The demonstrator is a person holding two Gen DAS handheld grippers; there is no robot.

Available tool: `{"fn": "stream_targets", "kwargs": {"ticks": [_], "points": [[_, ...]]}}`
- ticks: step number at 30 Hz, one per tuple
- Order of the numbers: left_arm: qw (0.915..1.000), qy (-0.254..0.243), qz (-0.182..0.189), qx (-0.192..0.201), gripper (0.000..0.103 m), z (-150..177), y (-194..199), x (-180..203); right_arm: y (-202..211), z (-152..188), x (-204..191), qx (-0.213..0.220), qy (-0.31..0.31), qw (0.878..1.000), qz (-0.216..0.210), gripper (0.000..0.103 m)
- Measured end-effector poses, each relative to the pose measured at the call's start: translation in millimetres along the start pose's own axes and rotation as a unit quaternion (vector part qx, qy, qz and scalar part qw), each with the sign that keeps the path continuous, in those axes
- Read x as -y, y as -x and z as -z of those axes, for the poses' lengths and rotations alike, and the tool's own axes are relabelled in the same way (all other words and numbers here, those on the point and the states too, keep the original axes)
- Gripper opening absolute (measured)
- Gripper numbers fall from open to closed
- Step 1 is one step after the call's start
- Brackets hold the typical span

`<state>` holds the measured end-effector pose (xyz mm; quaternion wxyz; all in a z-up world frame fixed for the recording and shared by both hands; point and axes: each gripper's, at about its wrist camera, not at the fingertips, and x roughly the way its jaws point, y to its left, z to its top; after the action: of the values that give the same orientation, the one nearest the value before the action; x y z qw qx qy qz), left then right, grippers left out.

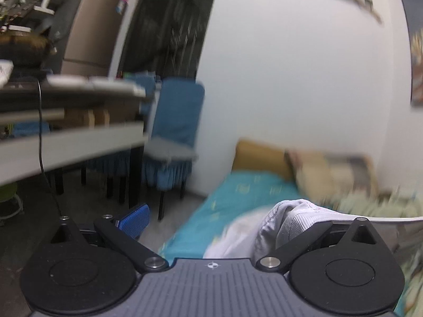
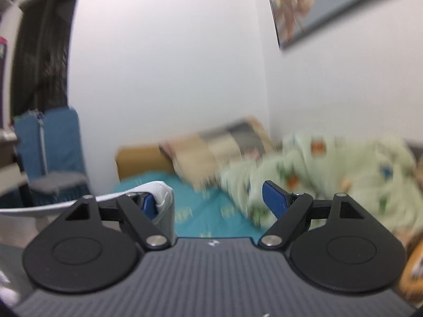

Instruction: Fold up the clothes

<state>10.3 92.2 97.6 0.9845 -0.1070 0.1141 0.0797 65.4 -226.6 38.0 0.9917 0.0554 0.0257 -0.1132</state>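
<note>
A white garment with a ribbed hem hangs over the right finger of my left gripper and hides that finger. The blue left pad stands bare, and the jaws are wide apart with no pad pressing the cloth. In the right wrist view the same garment is draped over the left finger of my right gripper. From there its edge runs taut out to the left. The right pad is bare and those jaws are also wide. Both grippers hover above the teal bed sheet.
On the bed lie a patterned pillow and a rumpled pale green quilt at the right. A blue-covered chair and a cluttered table stand to the left of the bed. White walls close the back.
</note>
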Motion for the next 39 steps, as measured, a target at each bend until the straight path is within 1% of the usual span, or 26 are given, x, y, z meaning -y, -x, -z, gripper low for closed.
{"fn": "stream_targets", "kwargs": {"ticks": [1, 5, 7, 10, 12, 13, 15, 17, 19, 21, 24, 27, 29, 32, 37, 39], "points": [[0.9998, 0.013, 0.007, 0.012, 0.103, -22.1, 10.1, 1.1, 7.3, -26.3, 0.4, 0.013, -0.008, 1.000, -0.010, 0.081], [0.9962, 0.032, 0.028, 0.076, 0.103, -122.9, 58.6, 11.9, 39.8, -138.7, 0.3, 0.060, -0.026, 0.997, -0.045, 0.081], [0.9929, 0.034, 0.040, 0.106, 0.103, -173.8, 84.2, 19.5, 58.5, -191.3, 0.9, 0.086, -0.028, 0.994, -0.058, 0.081], [0.9879, 0.016, 0.055, 0.144, 0.103, -244.4, 113.7, 36.3, 82.4, -262.5, 2.4, 0.122, -0.026, 0.990, -0.065, 0.081], [0.9844, 0.007, 0.063, 0.164, 0.103, -282.4, 126.4, 47.6, 91.7, -300.8, 3.4, 0.141, -0.024, 0.988, -0.066, 0.081], [0.9833, 0.004, 0.068, 0.169, 0.103, -295.4, 127.5, 53.4, 93.8, -317.4, 3.6, 0.148, -0.020, 0.987, -0.065, 0.081], [0.9810, -0.001, 0.077, 0.178, 0.103, -319.6, 128.2, 64.9, 86.9, -337.2, 4.0, 0.157, -0.006, 0.986, -0.057, 0.081], [0.9800, -0.003, 0.088, 0.178, 0.103, -329.6, 116.6, 76.0, 75.0, -349.9, 5.3, 0.164, 0.009, 0.985, -0.051, 0.082], [0.9784, 0.004, 0.101, 0.180, 0.103, -320.0, 93.8, 84.3, 51.3, -338.8, 7.8, 0.161, 0.016, 0.986, -0.048, 0.082], [0.9801, -0.006, 0.101, 0.171, 0.103, -294.3, 57.0, 95.5, 12.2, -309.5, 11.4, 0.135, 0.017, 0.990, -0.042, 0.083], [0.9879, -0.013, 0.085, 0.129, 0.103, -236.9, -34.6, 105.3, -61.3, -246.5, 16.7, 0.064, 0.012, 0.997, -0.040, 0.082], [0.9950, -0.018, 0.066, 0.072, 0.103, -176.5, -129.3, 109.9, -129.5, -183.0, 14.1, 0.000, 0.019, 0.999, -0.030, 0.082], [0.9973, -0.028, 0.051, 0.044, 0.103, -138.2, -190.9, 113.6, -176.3, -146.0, 7.7, -0.023, 0.034, 0.999, -0.023, 0.082], [0.9983, -0.044, 0.033, 0.018, 0.103, -89.7, -278.8, 123.9, -248.5, -93.5, -3.6, -0.050, 0.057, 0.997, -0.015, 0.082], [0.9971, -0.072, 0.014, -0.019, 0.103, -15.7, -433.9, 139.1, -385.2, -9.4, -27.9, -0.080, 0.085, 0.993, -0.009, 0.083], [0.9954, -0.085, 0.006, -0.045, 0.103, 14.0, -501.0, 144.9, -437.9, 29.3, -35.9, -0.105, 0.092, 0.990, -0.004, 0.083]]}}
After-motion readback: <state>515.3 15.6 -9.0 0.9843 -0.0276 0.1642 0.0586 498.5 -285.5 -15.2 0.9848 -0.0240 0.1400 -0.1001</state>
